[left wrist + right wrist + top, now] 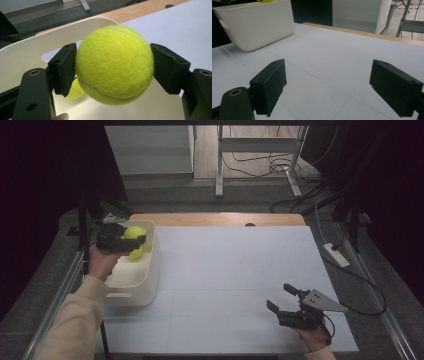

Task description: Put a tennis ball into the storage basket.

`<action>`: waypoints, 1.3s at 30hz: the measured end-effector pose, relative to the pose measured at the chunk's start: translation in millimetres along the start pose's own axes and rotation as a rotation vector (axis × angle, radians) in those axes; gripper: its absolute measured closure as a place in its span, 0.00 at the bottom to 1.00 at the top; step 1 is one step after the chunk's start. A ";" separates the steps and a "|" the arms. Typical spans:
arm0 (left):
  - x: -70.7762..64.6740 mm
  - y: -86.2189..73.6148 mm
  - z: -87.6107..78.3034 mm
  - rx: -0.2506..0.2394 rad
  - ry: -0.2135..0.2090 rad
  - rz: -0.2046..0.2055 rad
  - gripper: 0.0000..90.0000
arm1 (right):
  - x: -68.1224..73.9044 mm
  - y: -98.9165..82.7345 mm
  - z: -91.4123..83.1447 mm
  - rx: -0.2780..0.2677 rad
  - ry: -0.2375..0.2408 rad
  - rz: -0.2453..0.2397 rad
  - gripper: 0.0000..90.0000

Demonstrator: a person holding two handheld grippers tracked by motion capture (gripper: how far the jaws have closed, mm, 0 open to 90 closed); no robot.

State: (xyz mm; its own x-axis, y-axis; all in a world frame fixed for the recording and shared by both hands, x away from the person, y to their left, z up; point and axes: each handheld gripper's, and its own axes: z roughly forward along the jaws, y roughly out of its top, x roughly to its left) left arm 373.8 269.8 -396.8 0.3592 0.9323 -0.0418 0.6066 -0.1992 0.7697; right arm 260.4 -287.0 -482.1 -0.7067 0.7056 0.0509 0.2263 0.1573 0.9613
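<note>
Black and spread wide with nothing between its jaws, the right tool waits low over the near right of the white counter. Farther off at the left, the left tool is clamped on a yellow tennis ball, both pads pressed into the felt, above the open white bin. A 2nd ball lies on the bin floor beneath. The step looks like dropping the ball into the bin; next, the jaws need to spread so it falls inside the walls.
</note>
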 end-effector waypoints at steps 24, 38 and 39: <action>-14.8 -0.2 -29.5 -0.140 -0.122 -0.006 0.08 | 2.0 0.7 0.4 0.001 0.002 -0.011 0.15; -37.3 -15.6 -43.5 -0.230 -0.266 0.049 0.08 | 3.1 0.5 -0.6 0.004 0.000 -0.012 0.15; -40.5 -16.4 -44.7 -0.234 -0.277 0.058 0.08 | 3.1 0.4 -0.3 0.004 0.000 -0.014 0.15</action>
State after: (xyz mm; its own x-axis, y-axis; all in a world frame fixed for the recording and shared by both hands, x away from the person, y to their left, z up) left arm 317.5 248.9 -379.2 0.5859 0.7982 -0.1400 0.4122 -0.1448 0.8995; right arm 258.1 -285.0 -481.4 -0.7095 0.7037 0.0377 0.2192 0.1695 0.9608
